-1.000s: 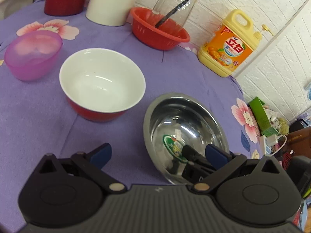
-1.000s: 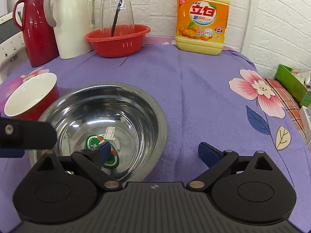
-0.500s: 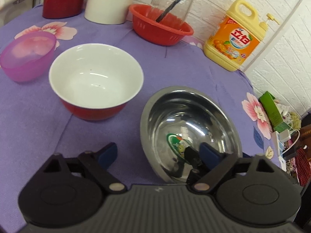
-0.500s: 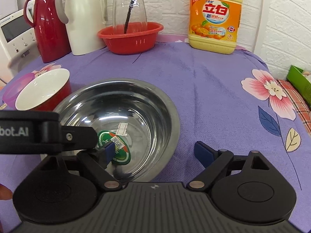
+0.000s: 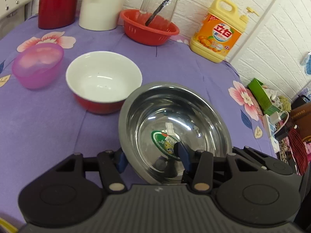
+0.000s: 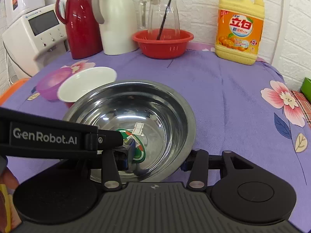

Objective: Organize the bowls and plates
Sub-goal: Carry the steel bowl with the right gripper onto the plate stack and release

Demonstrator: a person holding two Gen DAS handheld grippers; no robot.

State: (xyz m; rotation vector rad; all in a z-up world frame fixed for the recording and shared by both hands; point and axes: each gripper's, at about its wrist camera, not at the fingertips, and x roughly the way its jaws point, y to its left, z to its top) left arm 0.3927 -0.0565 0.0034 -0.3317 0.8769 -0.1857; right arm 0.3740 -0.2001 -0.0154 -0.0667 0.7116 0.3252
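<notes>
Left to right on my purple floral tablecloth (image 5: pixel 48 128): pink plastic bowl (image 5: pixel 38 65) at nine o'clock, red-and-white bowl (image 5: pixel 104 80), stainless steel bowl (image 5: pixel 175 130) at centre. Only my right view shows the white appliance (image 6: pixel 35 36) at ten o'clock. My left gripper (image 5: pixel 153 158) is closing on the steel bowl's near-left rim; my right gripper (image 6: pixel 157 154) is closing across its near-right rim, one finger inside.
</notes>
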